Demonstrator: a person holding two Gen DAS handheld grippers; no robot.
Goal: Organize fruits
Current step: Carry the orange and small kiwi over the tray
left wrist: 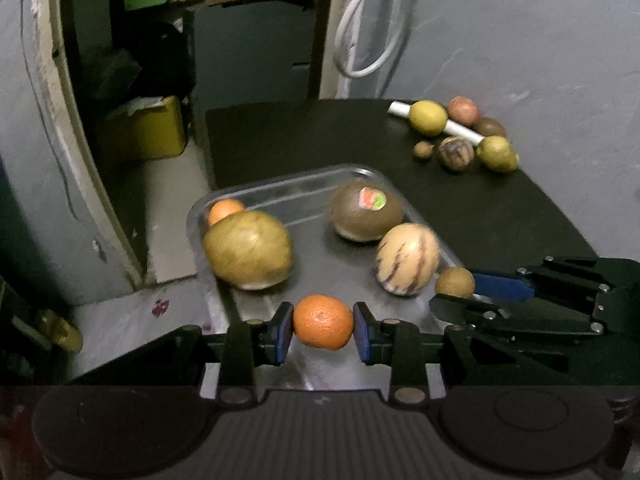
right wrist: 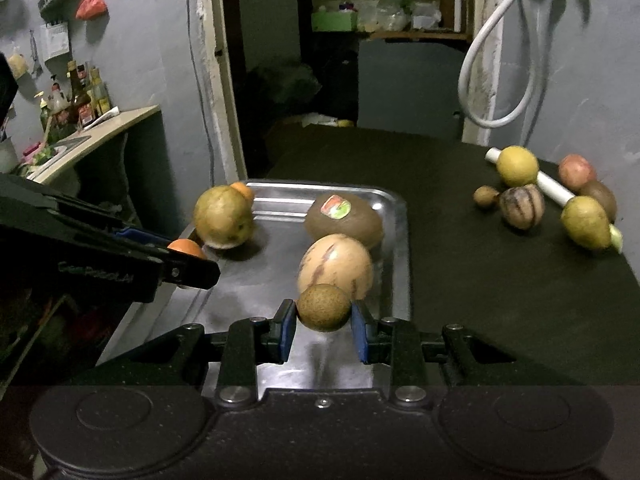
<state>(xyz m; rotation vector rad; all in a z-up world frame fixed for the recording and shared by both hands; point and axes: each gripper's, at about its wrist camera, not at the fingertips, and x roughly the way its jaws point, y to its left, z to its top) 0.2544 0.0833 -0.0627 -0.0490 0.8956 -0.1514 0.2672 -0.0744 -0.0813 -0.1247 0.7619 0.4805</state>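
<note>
A metal tray (left wrist: 280, 184) (right wrist: 396, 216) on the dark table holds a large yellow-green fruit (left wrist: 248, 250) (right wrist: 223, 217), a small orange behind it (left wrist: 225, 209), a brown fruit with a sticker (left wrist: 366, 211) (right wrist: 344, 220) and a striped pale melon (left wrist: 407, 258) (right wrist: 335, 266). My left gripper (left wrist: 323, 325) is shut on an orange (left wrist: 323, 322) over the tray's near end; it also shows in the right wrist view (right wrist: 186, 247). My right gripper (right wrist: 323, 326) is shut on a small brown round fruit (right wrist: 323, 307) (left wrist: 455, 282) over the tray's right side.
Several loose fruits (left wrist: 464, 132) (right wrist: 548, 196) and a white tube (left wrist: 460, 128) (right wrist: 554, 188) lie at the table's far right by the grey wall. A white hose (left wrist: 368, 20) (right wrist: 500, 60) hangs behind. A doorway and a counter with bottles (right wrist: 80, 100) stand to the left.
</note>
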